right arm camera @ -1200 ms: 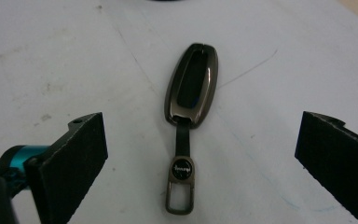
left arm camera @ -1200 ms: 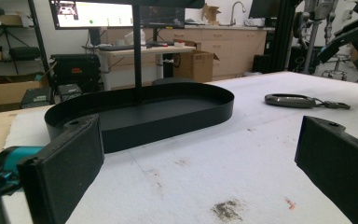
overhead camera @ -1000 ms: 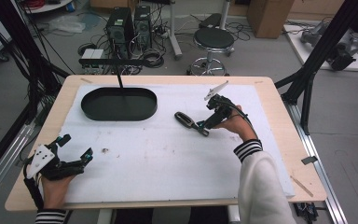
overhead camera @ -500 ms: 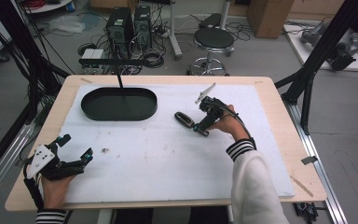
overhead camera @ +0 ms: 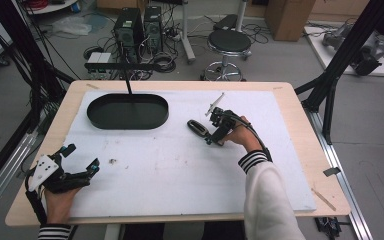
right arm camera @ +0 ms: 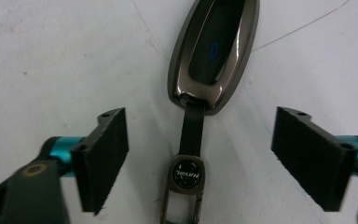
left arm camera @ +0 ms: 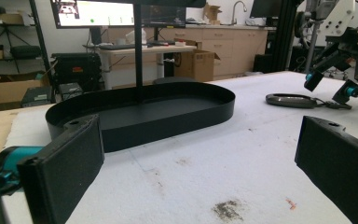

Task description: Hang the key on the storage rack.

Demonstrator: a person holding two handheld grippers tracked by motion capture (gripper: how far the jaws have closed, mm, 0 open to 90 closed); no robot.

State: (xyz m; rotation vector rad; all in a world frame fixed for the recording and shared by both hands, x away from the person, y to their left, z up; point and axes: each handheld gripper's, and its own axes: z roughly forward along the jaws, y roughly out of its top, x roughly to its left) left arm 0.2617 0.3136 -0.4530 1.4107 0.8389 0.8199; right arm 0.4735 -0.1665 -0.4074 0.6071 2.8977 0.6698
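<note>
The key fob (right arm camera: pixel 214 49) lies flat on the white bench (overhead camera: pixel 180 170), near its middle, beside the black tray (overhead camera: pixel 128 111). The right gripper (overhead camera: pixel 207 137) hangs right over the fob's strap (right arm camera: pixel 191 133), and the fob's long side points straight away from it. Its jaws have just been closing a bit but grasp nothing yet. The left gripper (overhead camera: pixel 80 157) sits far off, jaws wide apart and bare.

A grey floor (overhead camera: pixel 290 65) holds a black stool (overhead camera: pixel 229 42) (round-seated), computer towers (overhead camera: pixel 139 25) and cables.
</note>
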